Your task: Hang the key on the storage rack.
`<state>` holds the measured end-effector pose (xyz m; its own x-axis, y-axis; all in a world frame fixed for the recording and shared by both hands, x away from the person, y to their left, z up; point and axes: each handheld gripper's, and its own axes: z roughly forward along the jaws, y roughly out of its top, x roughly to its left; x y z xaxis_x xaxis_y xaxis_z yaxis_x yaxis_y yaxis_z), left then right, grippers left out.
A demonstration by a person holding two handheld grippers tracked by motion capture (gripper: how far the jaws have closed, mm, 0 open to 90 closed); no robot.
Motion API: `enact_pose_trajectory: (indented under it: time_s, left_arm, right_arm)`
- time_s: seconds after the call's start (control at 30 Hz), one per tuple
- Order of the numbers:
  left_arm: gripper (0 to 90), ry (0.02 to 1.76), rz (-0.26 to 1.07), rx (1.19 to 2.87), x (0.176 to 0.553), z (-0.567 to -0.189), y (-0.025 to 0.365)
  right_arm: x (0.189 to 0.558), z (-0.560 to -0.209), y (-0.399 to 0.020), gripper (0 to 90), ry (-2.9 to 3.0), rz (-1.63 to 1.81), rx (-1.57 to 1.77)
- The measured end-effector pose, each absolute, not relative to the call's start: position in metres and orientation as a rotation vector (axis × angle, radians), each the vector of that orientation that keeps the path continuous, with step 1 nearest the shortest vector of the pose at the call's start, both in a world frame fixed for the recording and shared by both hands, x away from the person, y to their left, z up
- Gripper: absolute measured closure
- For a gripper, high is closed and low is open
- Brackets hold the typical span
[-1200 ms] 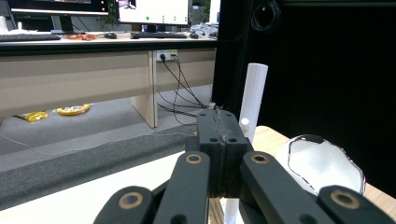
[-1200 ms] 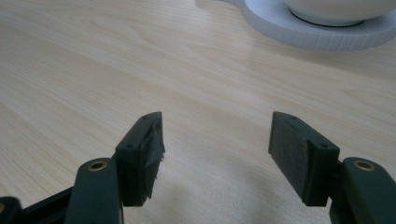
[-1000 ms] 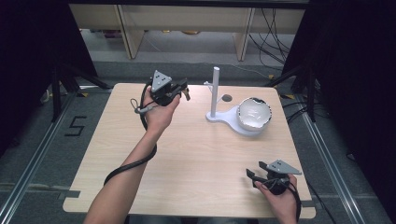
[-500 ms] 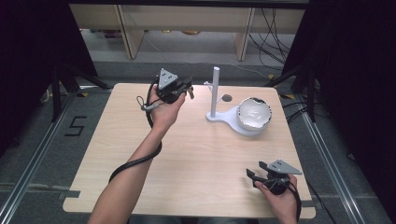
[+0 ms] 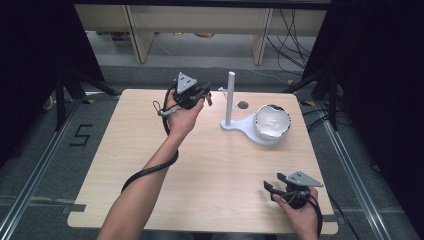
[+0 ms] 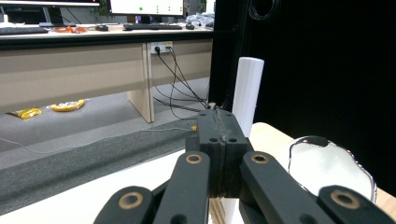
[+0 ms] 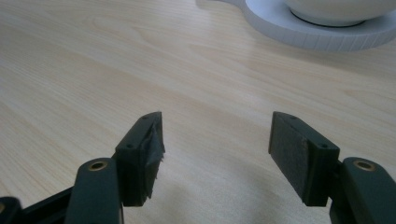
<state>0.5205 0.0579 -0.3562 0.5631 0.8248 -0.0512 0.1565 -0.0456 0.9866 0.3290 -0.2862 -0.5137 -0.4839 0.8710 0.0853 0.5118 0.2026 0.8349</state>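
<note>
Left gripper raised at table's 12 o'clock, jaws pressed together, nothing visibly held, just beside post, bowl at its 4 o'clock; likely approach step; next: open jaws, line up. Right gripper idle, 5 o'clock, jaws wide, empty

Matt pale wood-grain table, glossy white bowl, smooth matt white plastic stand, black matt fingers

One bowl, one stand, two grippers
</note>
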Motion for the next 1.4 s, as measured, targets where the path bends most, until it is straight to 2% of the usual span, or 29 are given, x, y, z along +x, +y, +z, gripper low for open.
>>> enact_pose_trajectory:
  time_s: [0.47,1.4]
  left_arm:
    - [90.0,0.889,0.658,1.551,0.529,-0.366,0.047]
    - [90.0,0.894,0.655,1.545,0.534,-0.361,0.028]
  right_arm:
    - [0.327,-0.513,-0.285,36.4,2.083,1.195,1.324]
    - [0.329,-0.514,-0.287,36.2,2.074,1.203,1.292]
